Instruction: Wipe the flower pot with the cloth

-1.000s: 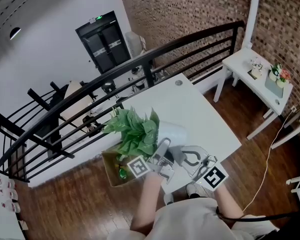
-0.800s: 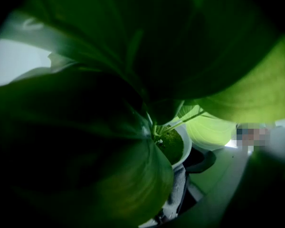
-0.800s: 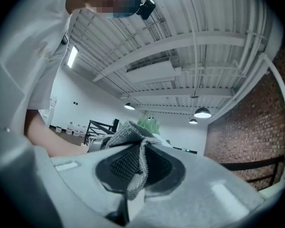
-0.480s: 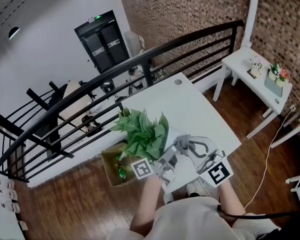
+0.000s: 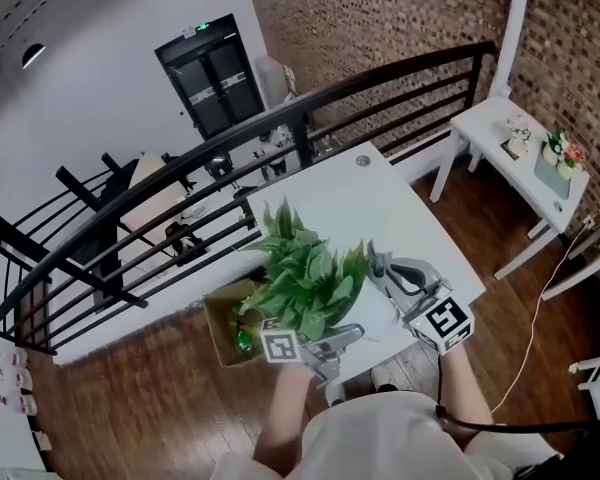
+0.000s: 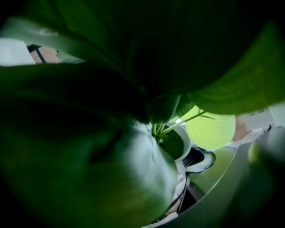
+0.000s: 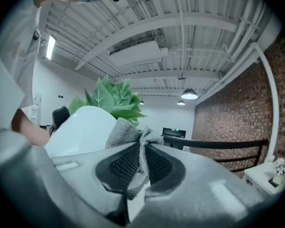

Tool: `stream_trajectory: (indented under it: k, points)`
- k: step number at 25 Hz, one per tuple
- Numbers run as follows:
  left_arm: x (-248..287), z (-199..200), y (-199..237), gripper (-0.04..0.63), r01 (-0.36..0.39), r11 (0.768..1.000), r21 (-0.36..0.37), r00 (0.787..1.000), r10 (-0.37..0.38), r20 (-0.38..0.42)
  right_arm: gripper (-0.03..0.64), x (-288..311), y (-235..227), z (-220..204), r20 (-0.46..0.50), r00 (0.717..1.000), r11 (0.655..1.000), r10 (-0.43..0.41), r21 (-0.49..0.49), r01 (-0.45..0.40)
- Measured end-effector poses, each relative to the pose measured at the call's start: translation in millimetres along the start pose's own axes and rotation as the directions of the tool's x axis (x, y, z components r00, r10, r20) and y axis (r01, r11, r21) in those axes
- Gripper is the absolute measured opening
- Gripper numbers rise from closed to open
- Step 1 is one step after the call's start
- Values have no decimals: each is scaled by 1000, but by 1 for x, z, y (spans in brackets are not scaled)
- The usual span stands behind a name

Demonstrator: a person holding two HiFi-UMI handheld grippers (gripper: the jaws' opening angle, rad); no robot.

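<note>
Flower pot point(image 7: 80, 127), gripped by the left hand-held gripper point(image 5: 350, 336), is best steadied while cloth point(image 7: 121, 132) pinched in the right hand-held gripper point(image 5: 392, 268) is pressed against its side.

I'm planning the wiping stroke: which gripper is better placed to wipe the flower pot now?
Right. The right gripper pinches the cloth close against the white flower pot. The left gripper sits low under the leaves, with no visible cloth.
</note>
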State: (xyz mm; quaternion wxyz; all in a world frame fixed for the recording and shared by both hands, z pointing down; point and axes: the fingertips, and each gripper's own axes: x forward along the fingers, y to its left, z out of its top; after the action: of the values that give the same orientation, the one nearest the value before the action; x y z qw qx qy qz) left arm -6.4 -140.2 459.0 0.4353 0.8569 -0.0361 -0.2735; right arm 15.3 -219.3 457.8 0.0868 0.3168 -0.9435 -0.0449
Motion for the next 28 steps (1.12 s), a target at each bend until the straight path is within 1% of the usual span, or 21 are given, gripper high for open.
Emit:
stream_trajectory:
  k: [2,3,4,5,6,7,8,9,12,14,16,17,19,20,21,22,23,24,26,27,28]
  points:
    - [2,4,8,537,-21,999,-24,999,22,40,14,-9,-3,15,76,997,1000,-7,18,6]
    - [1,7,15,537,-43,998,-39,997,45,61,14,-15,1,31,135,991,1000,12,-3,-11]
    - [-1,9,23,537,-65,996,-54,994,70,80,14,-19,11,49,192,980,998,56,-51,-47]
    - [-2,10,28,537,-82,995,-65,992,88,92,14,-21,27,64,217,969,989,118,-118,-94]
    - [-3,11,30,537,-91,993,-70,991,98,97,14,-20,42,66,173,969,972,177,-187,-144]
    - [-2,10,30,537,-94,993,-69,990,101,95,14,-18,55,58,78,975,951,209,-248,-184]
    - [-1,9,29,537,-96,993,-66,991,101,89,14,-15,61,49,3,977,935,211,-291,-201]
    - [0,7,28,537,-98,993,-64,991,103,82,14,-12,62,46,-19,980,931,199,-308,-195]
    - [-2,3,23,537,-92,994,-65,994,96,59,14,-7,41,37,-1,992,962,123,-247,-119]
    - [-4,-1,13,537,-67,997,-48,997,69,41,12,-5,24,15,-45,997,977,69,-200,-76]
    - [0,-2,3,537,-27,999,-36,999,29,39,14,-5,15,-9,-87,994,988,72,-128,-82]
    - [3,-1,0,538,-11,999,-40,999,13,51,14,-7,11,-19,-92,992,993,87,-70,-94]
    - [7,5,0,538,-1,998,-59,995,7,96,14,-15,-3,-24,-59,994,995,92,42,-90]
    - [7,9,4,537,-6,997,-71,992,16,128,14,-22,-10,-19,-28,997,995,78,66,-76]
    - [5,14,7,537,-13,996,-84,986,27,166,14,-28,-14,-10,8,998,996,69,60,-69]
    - [0,20,9,536,-19,995,-99,978,39,206,14,-32,-11,2,44,996,997,74,23,-75]
    - [-6,27,11,535,-24,993,-116,968,52,244,14,-34,-2,16,71,993,995,94,-43,-91]
    - [-12,34,13,535,-32,990,-134,959,68,276,14,-34,11,26,70,990,985,121,-130,-112]
    - [-19,44,18,535,-46,984,-171,943,99,317,14,-32,38,31,-14,990,951,140,-276,-139]
    - [-20,47,20,535,-50,981,-189,936,112,333,14,-31,49,31,-45,991,938,129,-318,-136]
    - [-20,51,23,535,-52,977,-208,929,124,348,12,-29,57,31,-51,992,928,114,-350,-125]
